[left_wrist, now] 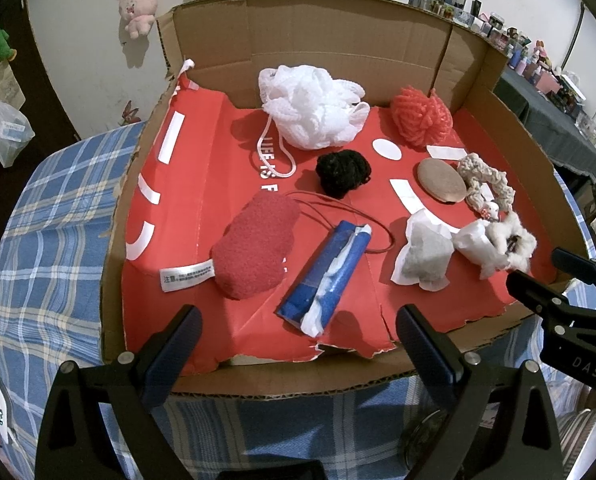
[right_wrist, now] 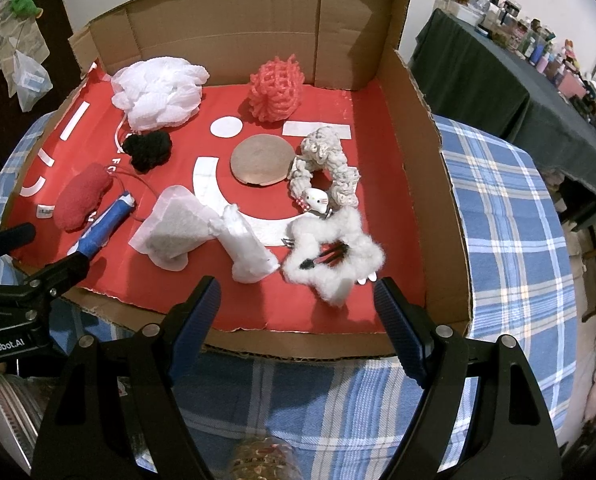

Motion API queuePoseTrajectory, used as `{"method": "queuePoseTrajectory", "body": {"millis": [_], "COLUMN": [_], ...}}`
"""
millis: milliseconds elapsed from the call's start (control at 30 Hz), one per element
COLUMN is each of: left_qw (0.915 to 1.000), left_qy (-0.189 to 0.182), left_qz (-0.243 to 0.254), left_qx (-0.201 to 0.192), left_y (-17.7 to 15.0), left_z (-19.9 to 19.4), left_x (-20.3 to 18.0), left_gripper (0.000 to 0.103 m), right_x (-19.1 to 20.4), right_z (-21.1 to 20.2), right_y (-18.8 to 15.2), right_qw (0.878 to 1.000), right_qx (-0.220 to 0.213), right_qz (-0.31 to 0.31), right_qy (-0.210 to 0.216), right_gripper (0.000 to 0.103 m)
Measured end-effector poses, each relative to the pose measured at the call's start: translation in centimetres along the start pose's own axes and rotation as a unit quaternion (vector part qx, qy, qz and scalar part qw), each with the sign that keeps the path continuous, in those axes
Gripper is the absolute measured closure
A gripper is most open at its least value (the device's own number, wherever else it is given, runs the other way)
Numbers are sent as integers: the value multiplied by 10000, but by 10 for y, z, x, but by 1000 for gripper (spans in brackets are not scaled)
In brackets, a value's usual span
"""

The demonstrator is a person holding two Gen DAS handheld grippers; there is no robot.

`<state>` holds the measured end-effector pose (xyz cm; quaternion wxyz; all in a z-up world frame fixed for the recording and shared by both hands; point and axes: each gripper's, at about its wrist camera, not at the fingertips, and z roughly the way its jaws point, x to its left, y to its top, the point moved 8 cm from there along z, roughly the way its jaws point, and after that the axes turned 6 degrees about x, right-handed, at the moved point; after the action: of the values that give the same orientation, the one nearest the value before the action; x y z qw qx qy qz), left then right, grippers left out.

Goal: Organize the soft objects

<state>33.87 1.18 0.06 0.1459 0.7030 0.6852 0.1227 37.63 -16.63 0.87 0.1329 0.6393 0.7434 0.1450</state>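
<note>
A cardboard tray lined with red paper holds several soft things. A white mesh puff, a coral mesh puff, a black yarn ball, a red sponge, a blue rolled pack, a tan round pad, a beige scrunchie, a white sachet and a fluffy white star clip lie on it. My left gripper is open and empty at the tray's near edge, before the blue pack. My right gripper is open and empty just before the star clip.
The tray sits on a blue plaid cloth. A white tissue wad lies left of the star clip. A dark-covered table with small bottles stands at the back right. Plush toys hang on the wall.
</note>
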Motion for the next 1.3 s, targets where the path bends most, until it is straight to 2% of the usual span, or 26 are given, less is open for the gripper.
{"method": "queuePoseTrajectory", "body": {"millis": [667,900,1033,1167,1300], "left_qw": [10000,9997,9989,9958,9899], "left_qy": [-5,-212,-272,-255,-191], "left_qz": [-9,-43,-119,-194,-102], "left_qx": [-2,-92,-367,-859,-1399], "left_y": [0,1,11,19,17], "left_z": [0,-6,-29,-66,-109], "left_x": [0,1,6,13,13], "left_gripper": [4,4,4,3,0], "right_x": [0,-6,-9,-10,-10], "right_z": [-1,-9,-29,-65,-101], "right_y": [2,4,10,12,6], "right_qw": [10000,9996,9991,9971,9934], "right_qx": [-16,-148,-358,-740,-1110], "right_qz": [38,164,147,105,128], "right_qy": [57,167,150,109,247], "right_gripper": [24,24,24,24,24]}}
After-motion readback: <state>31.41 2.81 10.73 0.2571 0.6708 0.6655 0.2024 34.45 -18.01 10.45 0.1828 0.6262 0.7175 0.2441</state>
